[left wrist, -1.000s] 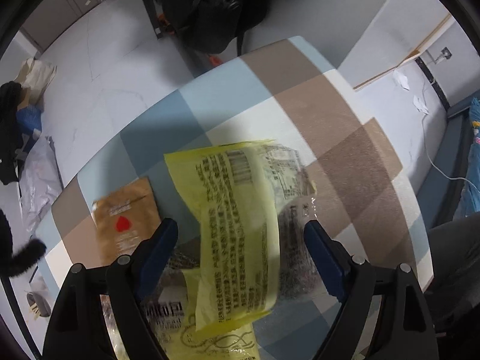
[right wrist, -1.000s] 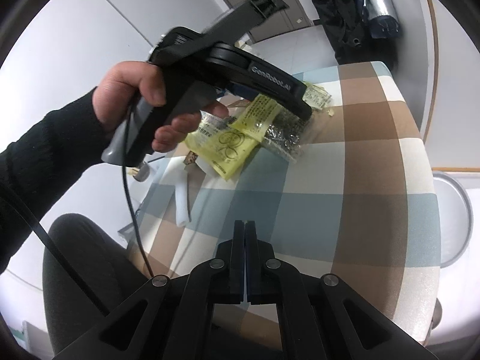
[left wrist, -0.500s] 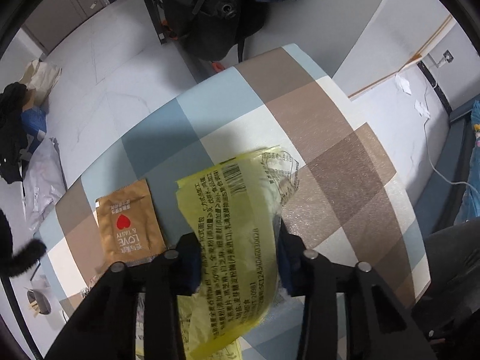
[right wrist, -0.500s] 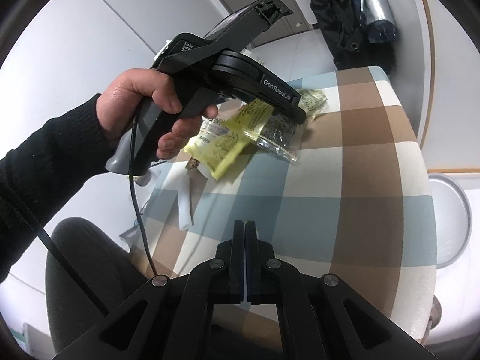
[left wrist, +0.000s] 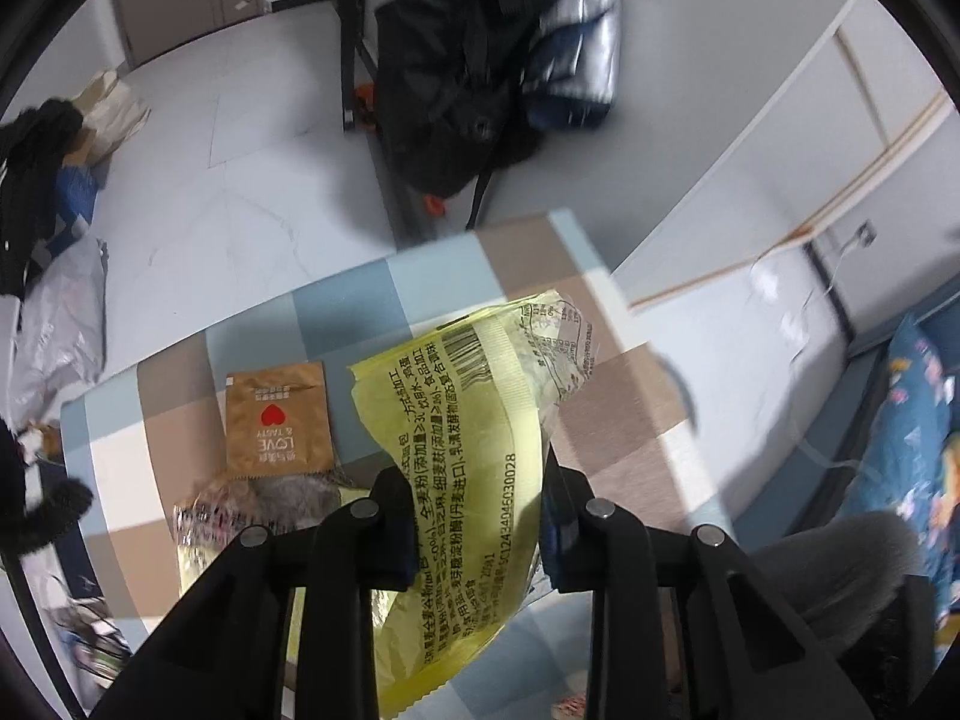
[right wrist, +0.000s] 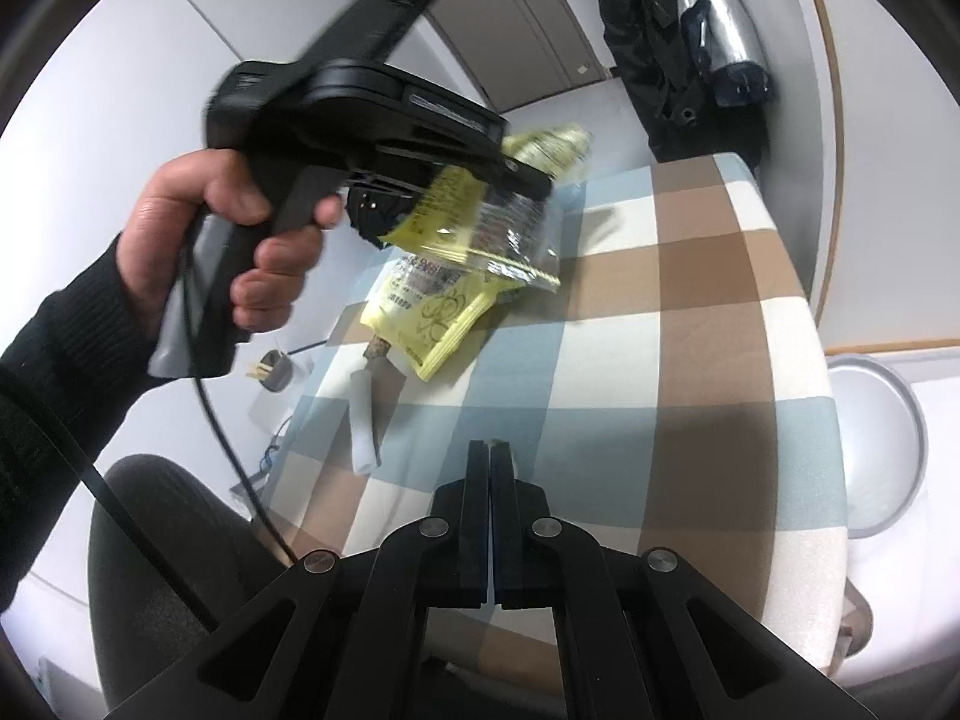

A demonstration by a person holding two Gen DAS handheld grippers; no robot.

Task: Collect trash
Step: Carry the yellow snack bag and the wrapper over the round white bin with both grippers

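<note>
A yellow printed wrapper (left wrist: pixel 480 420) with a clear crinkled end hangs above the checked table (left wrist: pixel 624 396), pinched between the fingers of my left gripper (left wrist: pixel 477 516), whose jaws are closing on it. In the right wrist view a hand (right wrist: pixel 240 228) holds that gripper up with the wrapper (right wrist: pixel 456 210) dangling from it. On the table lie a brown sachet with a red heart (left wrist: pixel 277 420), a crumpled clear wrapper (left wrist: pixel 252 498), another yellow packet (right wrist: pixel 438 312) and a white paper strip (right wrist: pixel 363 420). My right gripper (right wrist: pixel 489 456) is shut and empty over the table's near edge.
A round metal bin (right wrist: pixel 876 438) stands on the floor to the right of the table. Dark coats (left wrist: pixel 456 90) hang on a rack beyond the far edge. The person's knee (right wrist: pixel 150 540) is at the near left, and blue bedding (left wrist: pixel 918 420) lies at the right.
The left gripper's jaws closed from wide apart onto the yellow wrapper, then rose and lifted it off the table, uncovering the packets beneath. The right gripper stayed still.
</note>
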